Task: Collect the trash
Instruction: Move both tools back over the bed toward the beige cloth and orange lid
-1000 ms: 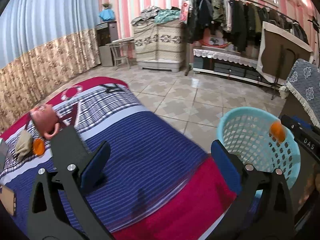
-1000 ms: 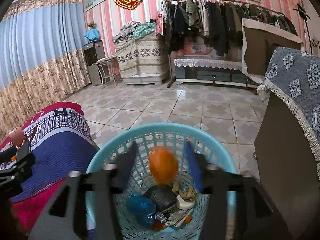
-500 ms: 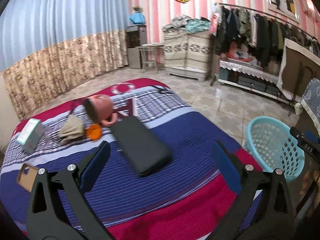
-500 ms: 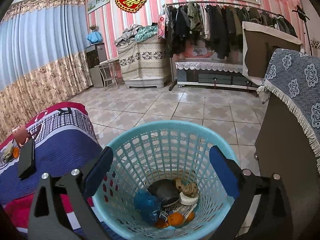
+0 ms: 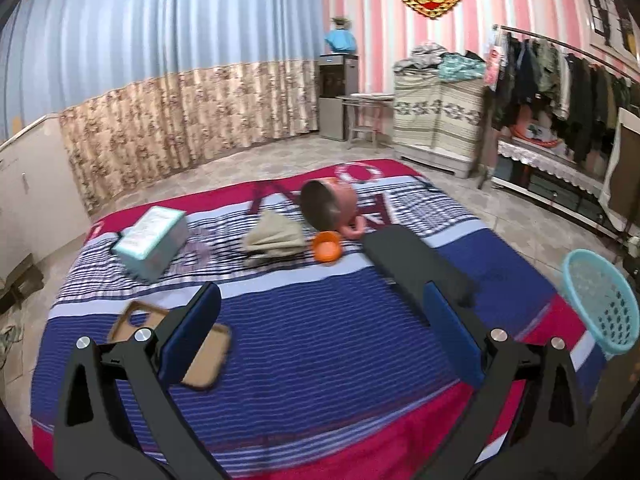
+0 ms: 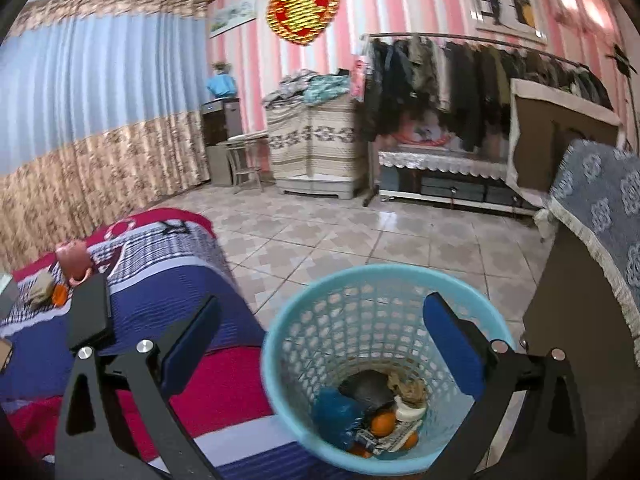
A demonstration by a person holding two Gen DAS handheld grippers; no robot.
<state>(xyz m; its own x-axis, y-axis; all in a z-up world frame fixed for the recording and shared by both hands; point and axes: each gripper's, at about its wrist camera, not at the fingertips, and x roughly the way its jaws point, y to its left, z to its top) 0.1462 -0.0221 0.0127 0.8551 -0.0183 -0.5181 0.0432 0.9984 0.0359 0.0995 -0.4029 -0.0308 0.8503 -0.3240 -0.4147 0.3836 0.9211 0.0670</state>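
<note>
With the orange (image 6: pixel 380 424) dropped among trash in the basket (image 6: pixel 280 344), hovering over it, right gripper (image 6: pixel 320 340) jaws opening wide, empty, while left gripper (image 5: pixel 320 320), open, empty, swinging back over the bed (image 5: pixel 320 360) toward remaining litter.

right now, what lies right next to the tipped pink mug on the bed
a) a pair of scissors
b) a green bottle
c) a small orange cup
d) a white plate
c: a small orange cup sits just in front of the tipped pink mug on the bed, beside a beige cloth.
</note>
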